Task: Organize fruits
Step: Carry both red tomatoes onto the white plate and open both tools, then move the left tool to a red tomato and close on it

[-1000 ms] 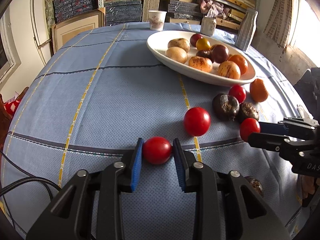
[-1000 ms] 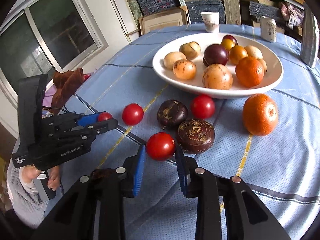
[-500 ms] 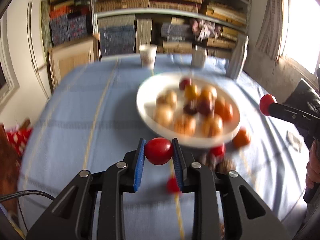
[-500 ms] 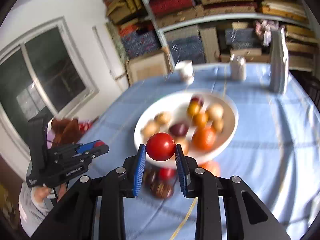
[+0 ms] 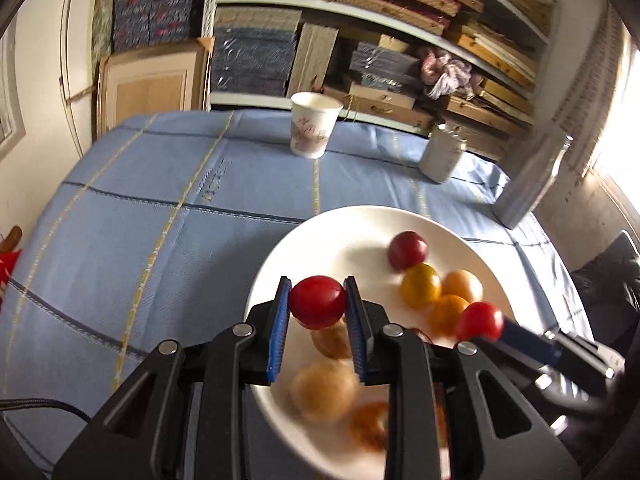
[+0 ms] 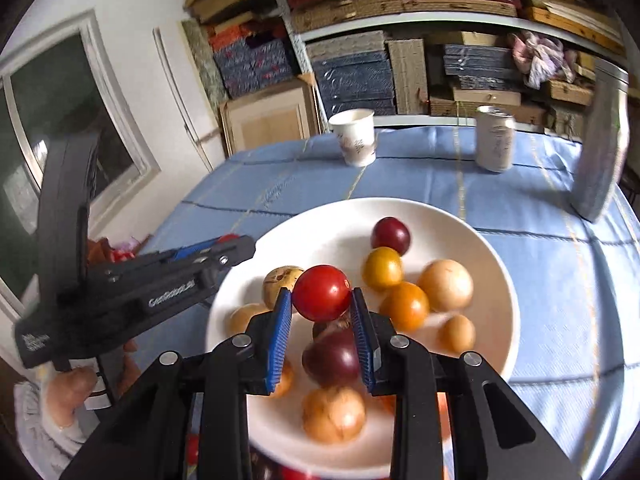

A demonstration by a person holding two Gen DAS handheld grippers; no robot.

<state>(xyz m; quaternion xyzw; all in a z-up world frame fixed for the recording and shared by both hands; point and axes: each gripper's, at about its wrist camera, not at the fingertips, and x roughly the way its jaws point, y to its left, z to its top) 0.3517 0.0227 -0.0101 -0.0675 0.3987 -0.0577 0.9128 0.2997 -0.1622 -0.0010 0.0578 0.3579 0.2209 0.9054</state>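
Now, everything is being placed against the white bowl.

Left gripper (image 5: 317,302): its blue pads are pinching a red tomato (image 5: 318,301) tightly, jaws nearly closed around it, hovering over the near-left part of the white bowl (image 5: 348,224).

Right gripper (image 6: 322,295): its pads are squeezing a second red tomato (image 6: 322,292), jaws likewise almost together, hanging above the middle of the bowl (image 6: 492,256).

Left wrist view only: the right gripper is showing from the side at the bowl's right edge, its tomato (image 5: 479,321) sticking out at the tip, above an orange fruit (image 5: 446,314).

Right wrist view only: the left gripper is reaching in over the bowl's left rim, its tomato showing only as a red sliver (image 6: 228,237), and a hand (image 6: 68,396) in a pale sleeve is gripping the handle below it.

Fruit in the bowl: a dark red plum (image 6: 391,235) is lying toward the far side, a yellow fruit (image 6: 383,268) just in front of it, pale brown round fruits (image 6: 445,285) to the right; nearer ones are blurring.

Beyond the bowl: a paper cup (image 5: 315,125) and a drink can (image 6: 495,138) are standing on the blue tablecloth (image 5: 140,216), well apart from the bowl.

Below the bowl's near rim: red fruit is peeking out in the right wrist view; what it is I cannot tell.
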